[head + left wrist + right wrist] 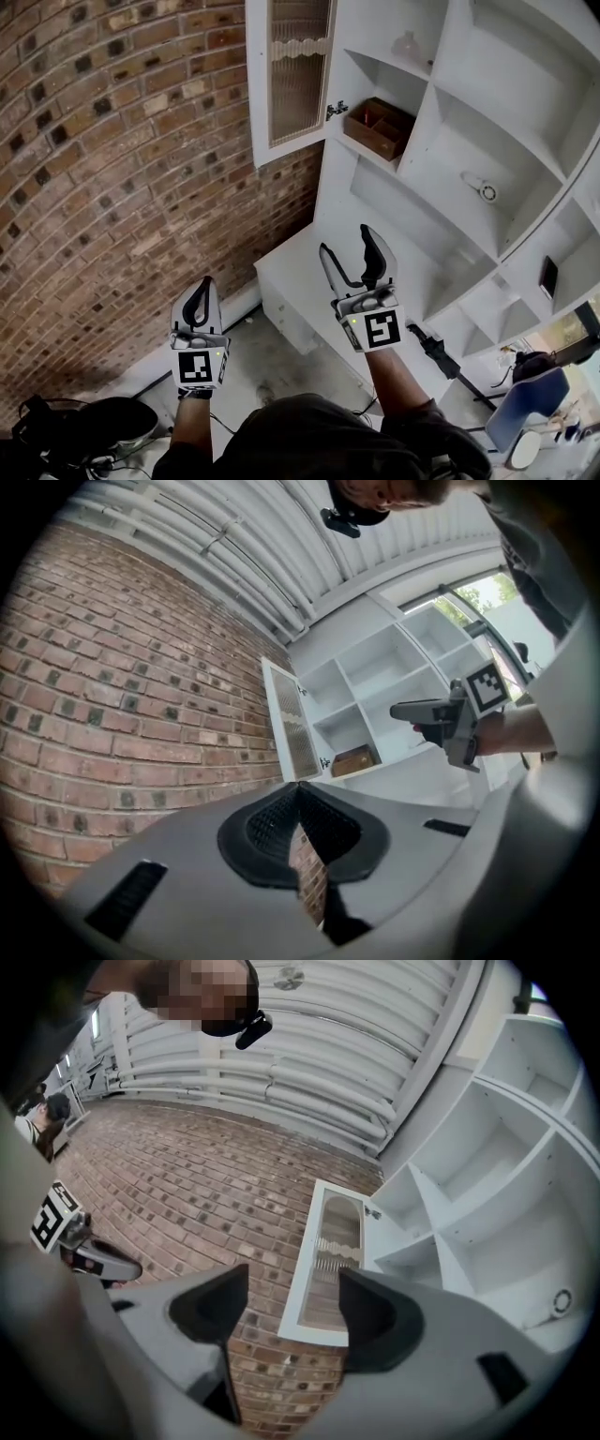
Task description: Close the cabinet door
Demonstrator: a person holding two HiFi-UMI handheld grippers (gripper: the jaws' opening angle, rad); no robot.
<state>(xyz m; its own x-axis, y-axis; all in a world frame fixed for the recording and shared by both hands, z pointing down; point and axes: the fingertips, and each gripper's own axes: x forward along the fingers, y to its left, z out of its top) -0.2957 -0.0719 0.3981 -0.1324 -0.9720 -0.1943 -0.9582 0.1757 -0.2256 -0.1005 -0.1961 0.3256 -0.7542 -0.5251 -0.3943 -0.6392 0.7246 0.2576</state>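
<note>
The white cabinet door (291, 77) with a ribbed glass panel stands swung open toward the brick wall, hinged at its right edge with a small latch (337, 110). My right gripper (346, 241) is open and empty, held well below the door in front of the lower shelves. In the right gripper view the door (328, 1262) shows between and beyond the spread jaws of the right gripper (286, 1312). My left gripper (201, 289) is shut on nothing, lower and to the left, near the brick wall. In the left gripper view, the left gripper (300, 834) points toward the door (292, 729).
The open white shelving (441, 94) holds a wooden box (378, 127), a glass bottle (408, 45), a round white object (485, 190) and a dark flat item (548, 277). A low white base (291, 281) juts out below. A tripod (441, 352), blue chair (525, 408) and dark bags (84, 431) stand on the floor.
</note>
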